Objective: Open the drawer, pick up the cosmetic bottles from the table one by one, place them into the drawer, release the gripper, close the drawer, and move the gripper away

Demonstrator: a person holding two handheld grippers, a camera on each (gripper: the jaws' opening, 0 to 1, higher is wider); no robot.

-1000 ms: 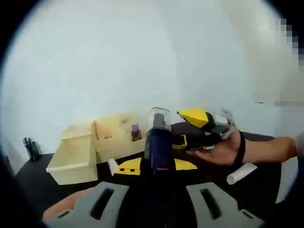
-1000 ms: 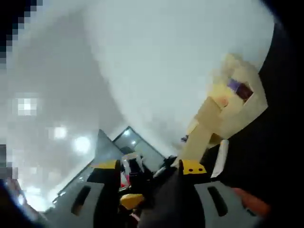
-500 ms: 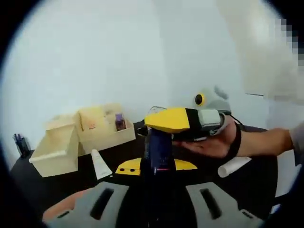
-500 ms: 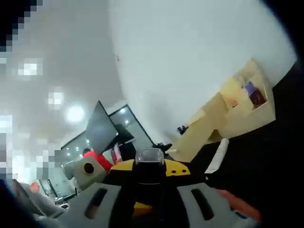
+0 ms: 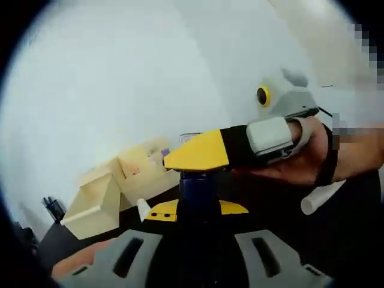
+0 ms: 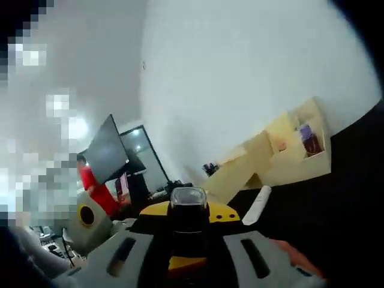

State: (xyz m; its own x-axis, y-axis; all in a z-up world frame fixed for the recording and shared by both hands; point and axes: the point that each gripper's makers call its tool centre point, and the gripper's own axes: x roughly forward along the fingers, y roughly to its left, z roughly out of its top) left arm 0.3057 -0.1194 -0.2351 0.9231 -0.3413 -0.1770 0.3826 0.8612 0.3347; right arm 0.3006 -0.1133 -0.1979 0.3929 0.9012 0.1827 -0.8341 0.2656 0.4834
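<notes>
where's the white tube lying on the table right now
In the right gripper view, the white tube lies on the black table right of centre, just in front of the pale wooden drawer box.

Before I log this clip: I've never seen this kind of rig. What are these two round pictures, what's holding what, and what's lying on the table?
There is no robot arm: a person carries a two-jaw gripper in each hand, and a fisheye camera rides on each, looking along its jaws.

In the left gripper view, a dark blue bottle stands between that gripper's grey jaws, and the other yellow and black gripper crosses just above it, held by the person's hand.

In the right gripper view, a dark bottle with a clear cap stands between its jaws; whether either grip is tight I cannot tell.

On the black table sits a pale wooden organiser with its drawer pulled out, a purple-capped bottle in a compartment, and two white tubes, one near the drawer, another beside the hand.
</notes>
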